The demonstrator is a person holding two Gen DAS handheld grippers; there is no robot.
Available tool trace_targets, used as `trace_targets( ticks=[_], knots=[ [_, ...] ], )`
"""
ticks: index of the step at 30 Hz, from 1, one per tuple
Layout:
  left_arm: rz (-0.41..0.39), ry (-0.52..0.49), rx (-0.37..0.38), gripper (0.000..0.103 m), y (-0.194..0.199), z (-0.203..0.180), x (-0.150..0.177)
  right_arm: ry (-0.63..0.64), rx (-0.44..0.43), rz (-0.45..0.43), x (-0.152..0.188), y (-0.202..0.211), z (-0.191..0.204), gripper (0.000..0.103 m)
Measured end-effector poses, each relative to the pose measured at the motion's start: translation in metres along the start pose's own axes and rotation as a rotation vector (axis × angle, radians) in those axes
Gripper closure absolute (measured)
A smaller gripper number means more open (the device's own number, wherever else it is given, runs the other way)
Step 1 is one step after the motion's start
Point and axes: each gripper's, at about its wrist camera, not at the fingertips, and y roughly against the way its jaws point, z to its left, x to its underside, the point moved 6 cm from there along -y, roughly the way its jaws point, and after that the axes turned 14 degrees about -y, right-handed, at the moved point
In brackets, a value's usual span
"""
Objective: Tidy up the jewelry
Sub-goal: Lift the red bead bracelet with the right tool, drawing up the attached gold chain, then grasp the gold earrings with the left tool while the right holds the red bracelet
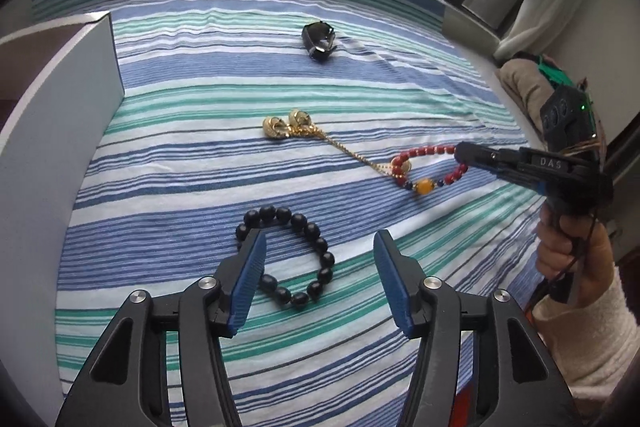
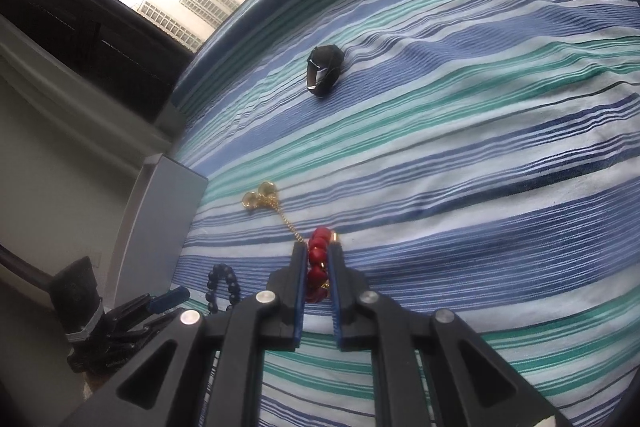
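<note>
A black bead bracelet (image 1: 294,259) lies on the striped bedsheet (image 1: 200,187), under my open left gripper (image 1: 320,239), whose left finger overlaps its left side. My right gripper (image 1: 460,151) is shut on the right end of a red bead bracelet (image 1: 424,167) with an amber bead. In the right wrist view the red beads (image 2: 318,267) sit between the jaws of that gripper (image 2: 318,249). A gold chain with two gold ornaments (image 1: 286,125) runs to the red bracelet. A black watch (image 1: 319,41) lies farther back.
A white box wall (image 1: 60,131) stands at the left edge of the bed. A window and sill lie behind the bed. A pillow (image 1: 524,83) and a black device are at the right. The person's hand (image 1: 572,247) holds the right gripper handle.
</note>
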Motion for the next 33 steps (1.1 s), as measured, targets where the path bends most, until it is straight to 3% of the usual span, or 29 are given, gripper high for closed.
trace_targets(
  ticks=[1,2,9,14,17,21,24,26,28,30,33],
  knots=[
    [0.014,0.0,0.008,0.029,0.0,0.001,-0.011,0.006,-0.003,-0.001,0.0,0.001,0.002,0.092],
    [0.04,0.003,0.007,0.025,-0.004,0.003,-0.023,0.011,-0.008,-0.002,0.0,0.001,0.004,0.092],
    [0.119,0.091,-0.039,0.024,-0.072,0.026,-0.083,0.005,-0.034,-0.012,-0.002,0.002,0.011,0.092],
    [0.251,0.006,-0.135,0.027,-0.12,0.016,-0.074,0.005,-0.042,-0.006,0.001,0.0,0.014,0.092],
    [0.247,-0.037,-0.214,0.033,-0.115,0.006,-0.068,0.012,-0.043,-0.003,0.002,-0.002,0.016,0.092],
    [0.232,0.078,-0.13,0.035,-0.118,0.005,-0.07,0.017,-0.044,-0.004,0.001,-0.004,0.016,0.092],
    [0.264,0.149,-0.128,0.046,-0.136,0.011,-0.074,0.005,-0.043,-0.007,-0.002,-0.004,0.012,0.092],
    [0.259,0.13,-0.178,0.052,-0.138,0.009,-0.078,0.0,-0.045,-0.013,-0.002,-0.002,0.011,0.092],
    [0.267,0.075,-0.255,0.082,-0.139,0.005,-0.08,0.0,-0.043,-0.015,-0.001,0.0,0.01,0.092],
    [0.264,0.043,-0.299,0.096,-0.137,0.006,-0.079,-0.003,-0.037,-0.014,0.0,0.0,0.007,0.092],
    [0.23,0.118,-0.199,0.101,-0.13,0.013,-0.076,-0.013,-0.036,-0.012,0.001,-0.001,0.004,0.092]
  ],
)
